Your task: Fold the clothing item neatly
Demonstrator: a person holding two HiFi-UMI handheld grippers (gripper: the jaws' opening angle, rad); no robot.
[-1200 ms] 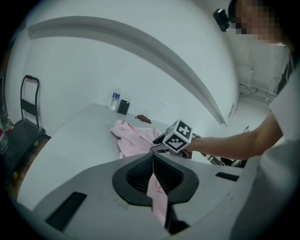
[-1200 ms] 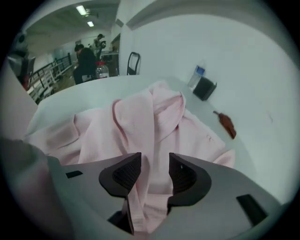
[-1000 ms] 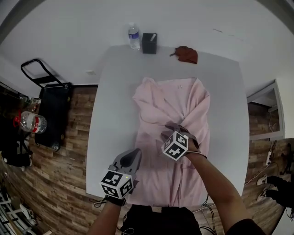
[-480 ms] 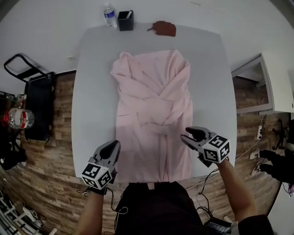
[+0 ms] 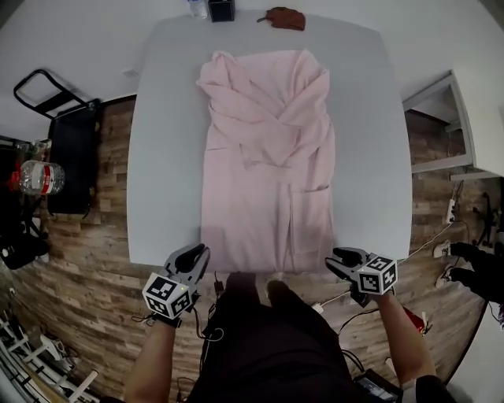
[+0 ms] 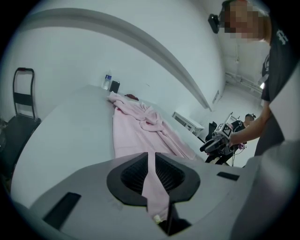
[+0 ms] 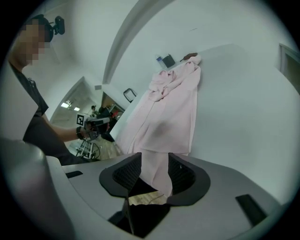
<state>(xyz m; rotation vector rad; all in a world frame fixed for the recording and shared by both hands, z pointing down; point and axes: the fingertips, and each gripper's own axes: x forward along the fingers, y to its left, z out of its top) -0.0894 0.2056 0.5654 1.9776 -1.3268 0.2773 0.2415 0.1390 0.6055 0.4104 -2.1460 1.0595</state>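
Observation:
A pale pink robe (image 5: pixel 268 157) lies lengthwise on the white table (image 5: pixel 165 157), sleeves folded across its chest and hem at the near edge. My left gripper (image 5: pixel 198 253) sits at the hem's left corner. In the left gripper view a thin strip of pink hem (image 6: pixel 154 187) fills the narrow gap of that gripper (image 6: pixel 149 157); its jaws have just been opening a little, with the fabric still between them. My right gripper (image 5: pixel 337 258) is at the hem's right corner. Its jaws (image 7: pixel 154 161) stand apart with a flap of hem (image 7: pixel 157 173) loose between them.
A water bottle (image 6: pixel 107 81), a black box (image 5: pixel 222 9) and a brown cloth (image 5: pixel 285 17) sit at the table's far end. A black cart (image 5: pixel 67 157) stands left of the table, a white shelf unit (image 5: pixel 465 118) to the right. Wood floor surrounds the table.
Both grippers have come back to the table's near edge. The right one left the robe's middle, swung out right and rolled, ending at the hem's right corner. The robe lies longer and straighter.

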